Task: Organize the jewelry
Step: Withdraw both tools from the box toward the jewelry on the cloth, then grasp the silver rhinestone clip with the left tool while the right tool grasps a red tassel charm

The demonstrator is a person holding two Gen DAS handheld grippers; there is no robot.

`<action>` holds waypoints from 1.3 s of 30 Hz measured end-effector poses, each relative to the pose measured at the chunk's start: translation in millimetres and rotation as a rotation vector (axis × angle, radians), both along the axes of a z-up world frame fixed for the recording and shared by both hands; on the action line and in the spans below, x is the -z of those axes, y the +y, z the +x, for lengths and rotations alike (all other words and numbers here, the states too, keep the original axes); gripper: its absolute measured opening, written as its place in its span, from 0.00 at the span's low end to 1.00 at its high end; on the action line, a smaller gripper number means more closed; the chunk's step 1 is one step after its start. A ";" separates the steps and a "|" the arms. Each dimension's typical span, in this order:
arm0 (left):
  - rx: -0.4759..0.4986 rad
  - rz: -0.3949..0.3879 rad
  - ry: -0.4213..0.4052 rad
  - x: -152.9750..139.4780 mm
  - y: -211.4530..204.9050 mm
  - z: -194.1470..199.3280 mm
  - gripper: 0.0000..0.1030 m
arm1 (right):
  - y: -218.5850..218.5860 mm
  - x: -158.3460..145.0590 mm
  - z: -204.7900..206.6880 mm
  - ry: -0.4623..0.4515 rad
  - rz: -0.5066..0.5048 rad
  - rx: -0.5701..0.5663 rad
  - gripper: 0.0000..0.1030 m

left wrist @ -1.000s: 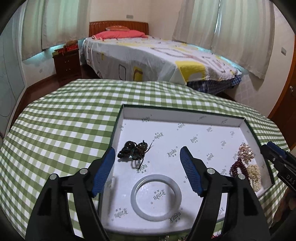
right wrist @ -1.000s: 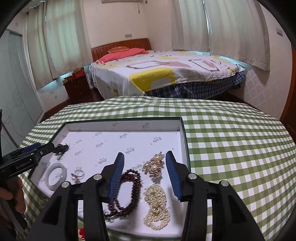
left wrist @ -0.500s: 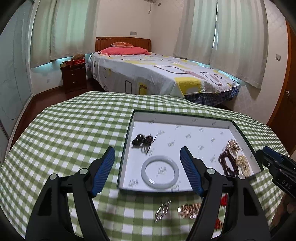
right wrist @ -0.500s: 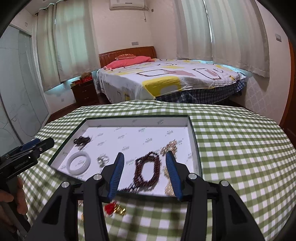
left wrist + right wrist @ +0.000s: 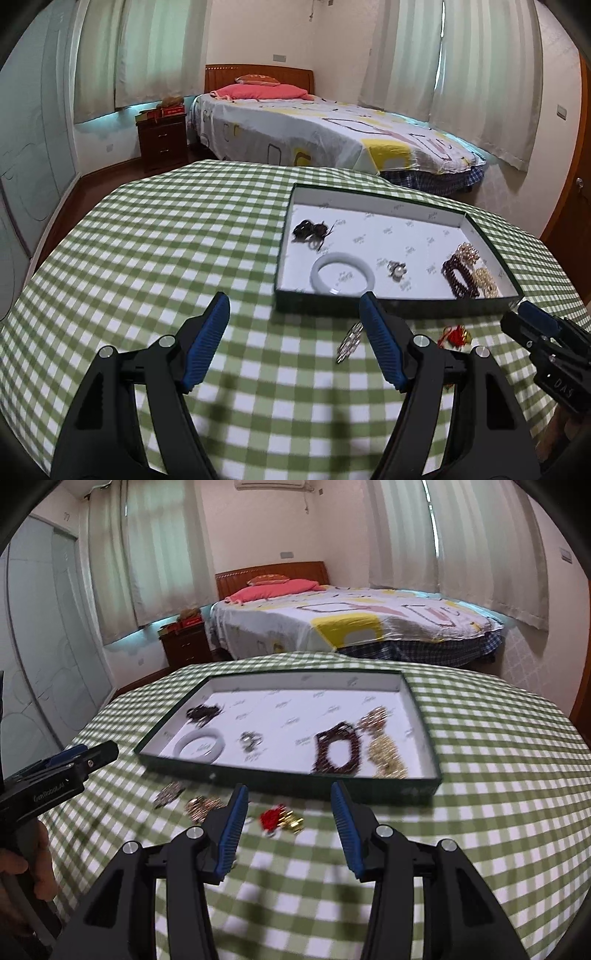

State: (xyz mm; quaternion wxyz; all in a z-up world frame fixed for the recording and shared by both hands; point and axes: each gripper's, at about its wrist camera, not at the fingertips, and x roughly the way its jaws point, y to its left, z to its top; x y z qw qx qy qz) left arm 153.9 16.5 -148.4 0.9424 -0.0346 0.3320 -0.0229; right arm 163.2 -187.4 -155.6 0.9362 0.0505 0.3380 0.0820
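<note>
A shallow green tray (image 5: 399, 306) (image 5: 288, 779) with a white lining sits on the checked cloth. It holds a white bangle (image 5: 342, 273) (image 5: 201, 745), dark beads (image 5: 312, 230), a small pearl piece (image 5: 397, 268), a dark red bead bracelet (image 5: 460, 273) (image 5: 338, 753) and pearl pieces (image 5: 384, 753). In front of the tray lie a silver piece (image 5: 349, 341) (image 5: 170, 792), a gold-pink piece (image 5: 201, 806) and a red and gold charm (image 5: 456, 336) (image 5: 277, 818). My left gripper (image 5: 293, 306) hangs open and empty before the tray's left corner. My right gripper (image 5: 289, 794) is open over the charm, holding nothing.
The green checked tablecloth (image 5: 166, 258) covers a round table that drops off on every side. Beyond it stand a bed (image 5: 314, 136) and a dark nightstand (image 5: 162, 142). A person's hand (image 5: 22, 867) holds the left gripper's handle.
Both grippers have drawn back from above the tray toward the table's near side. The loose pieces on the cloth in front of the tray have come into view.
</note>
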 end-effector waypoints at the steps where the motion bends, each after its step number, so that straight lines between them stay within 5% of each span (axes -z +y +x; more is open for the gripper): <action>1: -0.007 0.002 0.004 1.6 2.5 -4.0 0.69 | 5.0 1.3 -0.3 0.001 -0.001 -0.012 0.45; 23: -0.064 -0.005 0.083 27.0 27.1 -11.0 0.69 | 58.2 44.9 17.1 0.161 -0.062 -0.127 0.45; 27: -0.060 -0.004 0.090 29.6 25.2 -11.0 0.69 | 58.7 45.3 15.1 0.154 -0.087 -0.133 0.25; 39: -0.003 0.002 0.110 36.5 2.9 -10.6 0.69 | 41.8 37.3 3.2 0.121 -0.081 -0.111 0.22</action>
